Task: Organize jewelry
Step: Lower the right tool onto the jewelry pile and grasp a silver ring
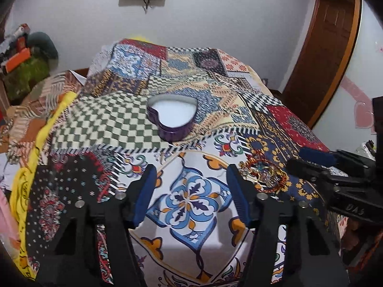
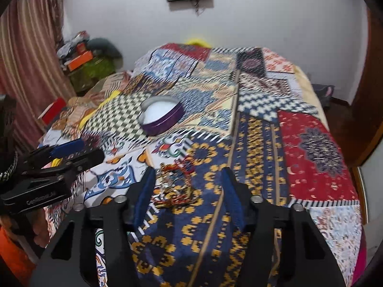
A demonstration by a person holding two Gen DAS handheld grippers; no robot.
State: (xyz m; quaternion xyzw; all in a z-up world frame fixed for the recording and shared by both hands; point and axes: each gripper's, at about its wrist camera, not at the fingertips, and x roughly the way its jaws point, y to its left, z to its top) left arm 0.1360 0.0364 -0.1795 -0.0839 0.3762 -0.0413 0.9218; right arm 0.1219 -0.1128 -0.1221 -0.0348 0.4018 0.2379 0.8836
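Note:
A purple heart-shaped tin (image 1: 172, 117) with a white inside stands open on the patchwork cloth; it also shows in the right wrist view (image 2: 160, 115). A small heap of red and gold jewelry (image 1: 264, 173) lies on the cloth nearer me, also in the right wrist view (image 2: 176, 186). My left gripper (image 1: 191, 191) is open and empty over a blue flower patch, left of the heap. My right gripper (image 2: 188, 193) is open and empty, with the heap just in front of its left finger. The right gripper also shows in the left wrist view (image 1: 318, 157).
The patchwork cloth (image 2: 308, 143) covers a table or bed. Clutter and boxes (image 1: 21, 57) are piled at the far left by the wall. A wooden door frame (image 1: 328, 47) stands at the right. A curtain (image 2: 26, 55) hangs at the left.

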